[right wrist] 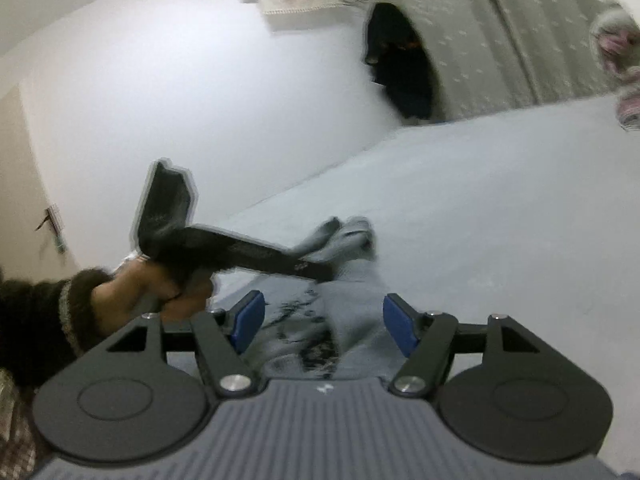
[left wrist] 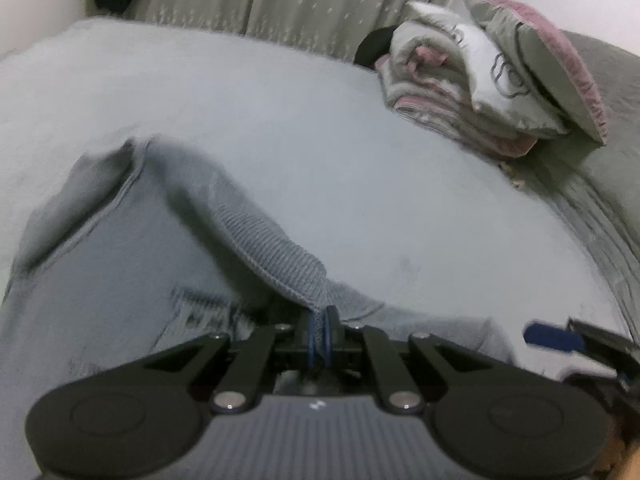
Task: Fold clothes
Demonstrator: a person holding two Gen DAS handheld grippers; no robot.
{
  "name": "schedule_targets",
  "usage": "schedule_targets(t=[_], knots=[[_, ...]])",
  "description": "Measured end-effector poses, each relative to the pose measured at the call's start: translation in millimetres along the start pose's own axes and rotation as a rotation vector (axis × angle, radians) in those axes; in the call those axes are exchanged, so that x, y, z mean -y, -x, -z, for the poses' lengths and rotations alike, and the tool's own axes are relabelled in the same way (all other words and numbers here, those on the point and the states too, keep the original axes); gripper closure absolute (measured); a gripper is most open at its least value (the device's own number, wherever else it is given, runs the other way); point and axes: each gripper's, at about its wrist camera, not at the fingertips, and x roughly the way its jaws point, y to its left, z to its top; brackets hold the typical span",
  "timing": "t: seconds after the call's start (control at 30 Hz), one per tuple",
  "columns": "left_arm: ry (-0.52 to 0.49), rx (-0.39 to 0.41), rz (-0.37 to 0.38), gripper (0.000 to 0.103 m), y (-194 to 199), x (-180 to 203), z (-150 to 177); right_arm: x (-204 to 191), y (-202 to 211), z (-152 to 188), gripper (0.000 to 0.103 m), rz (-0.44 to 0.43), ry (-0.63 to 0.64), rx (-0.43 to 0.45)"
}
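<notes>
The left gripper (left wrist: 319, 330) is pinching the ribbed cuff of a pale grey knit sweatshirt (left wrist: 120, 276), its blue pads pressed together on the fabric. The sleeve is running from the cuff toward eleven o'clock, its long axis slanting across the light grey bedsheet (left wrist: 280, 120). The right gripper (right wrist: 324, 326) is standing spread over the sweatshirt's printed front, gripping nothing. Farther off, at two o'clock, folded white-and-pink bedding (left wrist: 460, 76) is leaning against a grey pillow (left wrist: 536, 60).

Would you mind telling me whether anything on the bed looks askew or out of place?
The grey sweater lies rumpled, its ribbed hem lifted off the bed by the left gripper. The pile of folded bedding leans untidily against a pillow.
</notes>
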Motion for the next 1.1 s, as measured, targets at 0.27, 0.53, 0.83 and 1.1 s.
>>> schedule_targets(t=[0.27, 0.53, 0.83, 1.1], knots=[[0.001, -0.076, -0.016, 0.094, -3.8, -12.6, 12.7, 5.1, -44.7, 4.3, 0.043, 0.114, -0.029, -0.168], [-0.072, -0.015, -0.098, 0.065, 15.2, -22.7, -12.0, 4.3, -36.5, -1.7, 0.043, 0.116, -0.074, -0.105], [-0.091, 0.075, -0.160, 0.061, 10.2, -68.6, -68.3, -9.6, -37.7, -14.2, 0.043, 0.259, -0.157, -0.058], [-0.398, 0.070, -0.056, 0.055, -20.2, -89.6, -124.4, -6.1, -81.3, -37.9, 0.050, 0.319, -0.108, -0.236]])
